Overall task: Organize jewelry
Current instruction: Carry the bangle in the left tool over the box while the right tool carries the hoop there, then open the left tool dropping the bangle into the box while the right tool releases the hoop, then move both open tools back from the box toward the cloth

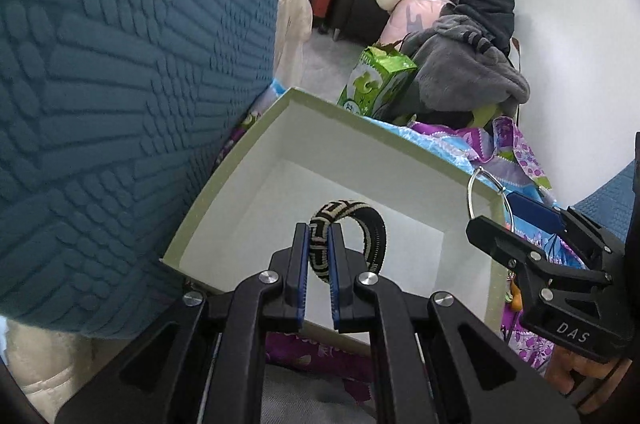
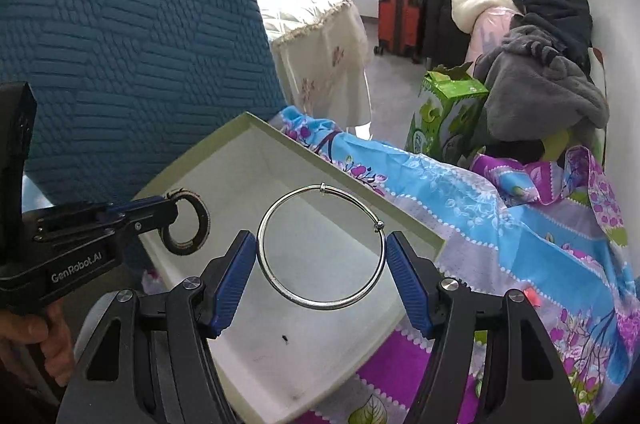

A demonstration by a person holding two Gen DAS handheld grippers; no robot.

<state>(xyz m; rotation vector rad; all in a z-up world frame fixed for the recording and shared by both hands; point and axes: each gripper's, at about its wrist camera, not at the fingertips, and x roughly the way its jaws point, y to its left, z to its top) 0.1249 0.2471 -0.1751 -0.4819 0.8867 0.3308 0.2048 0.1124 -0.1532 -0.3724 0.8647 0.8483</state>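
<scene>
Counting the jewelry in view gives two pieces, one per gripper. The left gripper (image 1: 319, 244) is clamped on a black-and-cream woven bangle (image 1: 362, 224), its blue pads nearly together on the band, and holds the piece upright above the interior of one open box (image 1: 224, 180). The right gripper (image 2: 321, 266) has its jaws spread wide, with one thin silver bangle (image 2: 280, 284) spanning the gap; each pad presses an opposite side of the ring, so the ring is gripped across its width. This ring also hangs over the same box, nearer its right edge.

The box is white inside with a pale green rim, and rests on one floral bedspread (image 2: 460, 192) in blue and purple. One dark speck (image 2: 285, 338) lies on the box floor. One teal quilted cushion (image 1: 120, 84) stands against the box's left side. One green carton (image 2: 448, 112) sits beyond the bedspread.
</scene>
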